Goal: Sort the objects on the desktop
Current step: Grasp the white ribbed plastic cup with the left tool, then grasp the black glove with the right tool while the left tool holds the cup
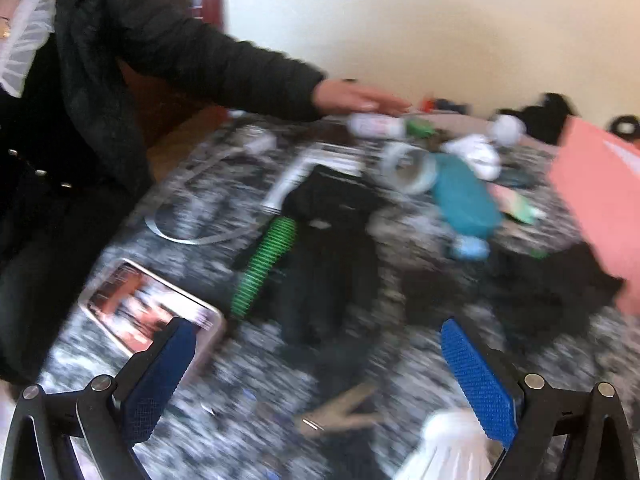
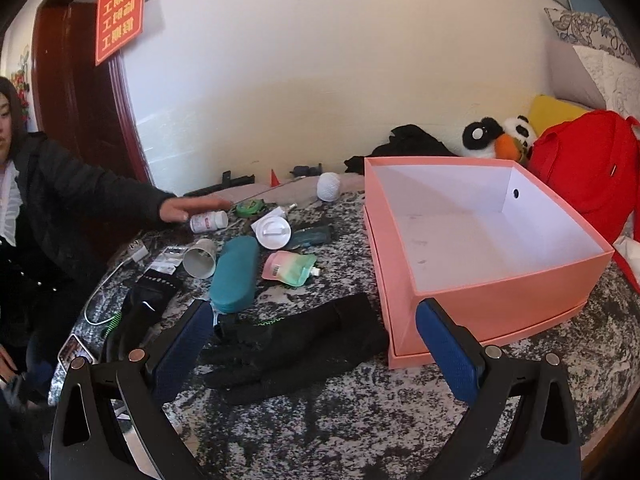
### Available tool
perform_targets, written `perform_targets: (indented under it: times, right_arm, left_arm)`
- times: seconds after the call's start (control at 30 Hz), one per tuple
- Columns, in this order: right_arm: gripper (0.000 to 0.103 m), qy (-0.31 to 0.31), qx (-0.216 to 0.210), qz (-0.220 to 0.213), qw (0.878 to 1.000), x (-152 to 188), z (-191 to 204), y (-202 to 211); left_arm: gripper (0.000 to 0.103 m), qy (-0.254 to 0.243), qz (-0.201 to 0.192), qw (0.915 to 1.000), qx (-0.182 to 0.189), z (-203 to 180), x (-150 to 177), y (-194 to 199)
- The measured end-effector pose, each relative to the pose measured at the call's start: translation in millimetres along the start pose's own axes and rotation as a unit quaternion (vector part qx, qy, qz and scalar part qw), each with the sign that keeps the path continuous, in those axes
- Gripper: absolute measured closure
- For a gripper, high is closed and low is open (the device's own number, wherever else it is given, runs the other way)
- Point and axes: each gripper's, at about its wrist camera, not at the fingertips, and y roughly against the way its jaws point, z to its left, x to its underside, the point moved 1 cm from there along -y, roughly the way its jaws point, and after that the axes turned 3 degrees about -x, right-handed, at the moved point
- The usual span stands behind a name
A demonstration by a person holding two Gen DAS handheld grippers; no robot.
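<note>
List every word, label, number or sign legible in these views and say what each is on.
None can be quoted with confidence.
Red wall sign with gold characters: appears mirrored or upside down, not readable.
White pill bottle's label: too small.
Pink and green spout pouch's barcode label: too small.
Phone screen: blurred.
Pink cardboard box: no print visible.
</note>
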Motion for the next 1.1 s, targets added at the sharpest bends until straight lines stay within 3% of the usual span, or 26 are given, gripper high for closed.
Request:
perform_targets:
  times: [0.1, 0.2, 0.3, 0.4, 0.53, 0.6, 0.63, 0.67, 0.93, 1.1]
  right_arm:
    - [0.0, -0.011, -0.007, 0.002, 1.0, -1, -2, 0]
    - [0.0, -0.023, -0.015, 0.004, 1.0, -2, -5, -1]
    - [0.0, -0.028, -0.017, 0.004, 0.999, -3, -7, 0]
    - [0.0, -0.029, -0.016, 0.005, 0.999, -4, -11, 2]
    - [0.0, -0.04, -0.012, 0.006, 0.999, -5, -20, 2]
    - [0.0, -0.049, -0.014, 0.008, 0.999, -6, -26, 3]
    - [0.0, -0.053, -0.015, 0.009, 0.998, -6, -28, 3]
    - [0.0, -0.057, -0.017, 0.01, 0.998, -7, -30, 3]
    - [0.0, -0.069, -0.023, 0.007, 0.997, -8, -39, 6]
    - [0.0, -0.057, -0.053, 0.051, 0.996, 1, -32, -17]
  left_arm:
    - [0.001, -0.049, -0.005, 0.9988, 0.008, -29, 23, 14]
    - [0.001, -0.071, 0.023, 0.9971, 0.016, -52, 46, 2]
    - [0.001, -0.064, 0.031, 0.9958, 0.057, -67, 51, -4]
    - [0.001, -0.099, 0.021, 0.9934, 0.053, -89, 54, -6]
    - [0.002, -0.123, 0.053, 0.9886, 0.069, -115, 65, -21]
    - [0.016, -0.125, 0.064, 0.987, 0.078, -121, 69, -28]
    - [0.04, -0.125, 0.068, 0.9862, 0.085, -123, 71, -31]
    - [0.04, -0.124, 0.072, 0.9854, 0.092, -125, 72, -34]
    - [0.041, -0.109, 0.019, 0.9911, 0.073, -105, 41, -9]
    - [0.041, -0.103, -0.02, 0.9936, 0.042, -81, 1, 8]
